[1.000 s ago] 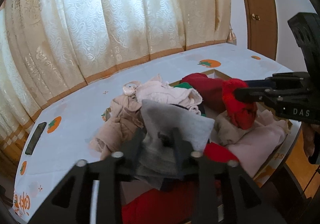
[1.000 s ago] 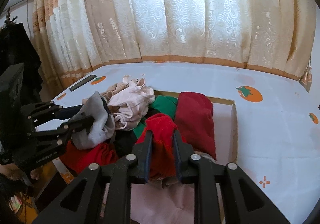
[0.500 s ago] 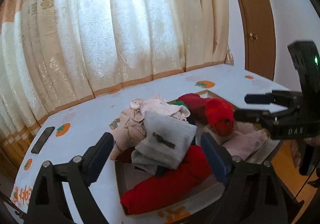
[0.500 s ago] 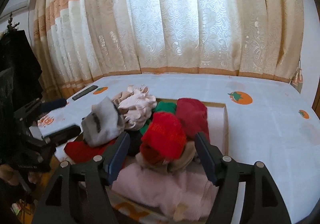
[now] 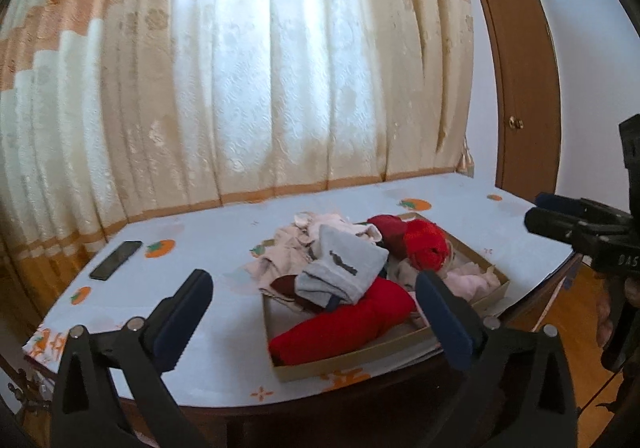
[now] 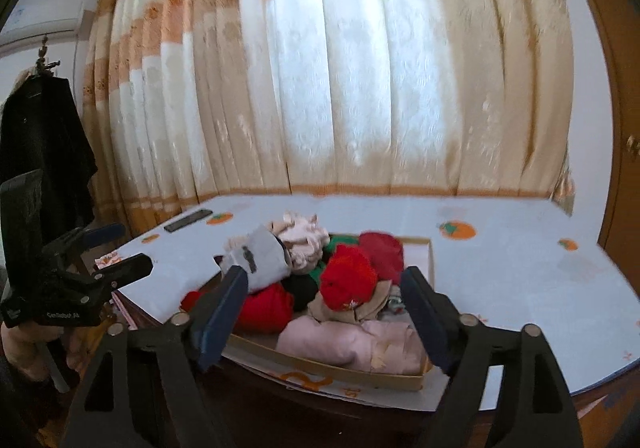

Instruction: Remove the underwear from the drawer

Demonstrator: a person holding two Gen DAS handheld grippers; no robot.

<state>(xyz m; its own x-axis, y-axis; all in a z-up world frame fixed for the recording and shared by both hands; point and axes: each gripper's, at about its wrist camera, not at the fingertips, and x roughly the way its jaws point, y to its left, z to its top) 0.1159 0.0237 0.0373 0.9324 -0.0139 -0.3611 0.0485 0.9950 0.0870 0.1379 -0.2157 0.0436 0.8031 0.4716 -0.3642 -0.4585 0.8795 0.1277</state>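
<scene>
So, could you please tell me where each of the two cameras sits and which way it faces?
Left wrist: on the left claw, looking slightly down across the table at the drawer of clothes; its own open fingers show, the right claw at right.
Right wrist: on the right claw, facing the drawer; open fingers show, the left claw at left.
Shared: drawer, grey garment, curtain, phone.

Daylight enters through the curtain (image 5: 256, 88), backlit and overexposed at centre. Motion blur softens the curtain pattern, more so in the right wrist view. Strong fisheye bending; dark vignette at corners. Foreground underexposed.
</scene>
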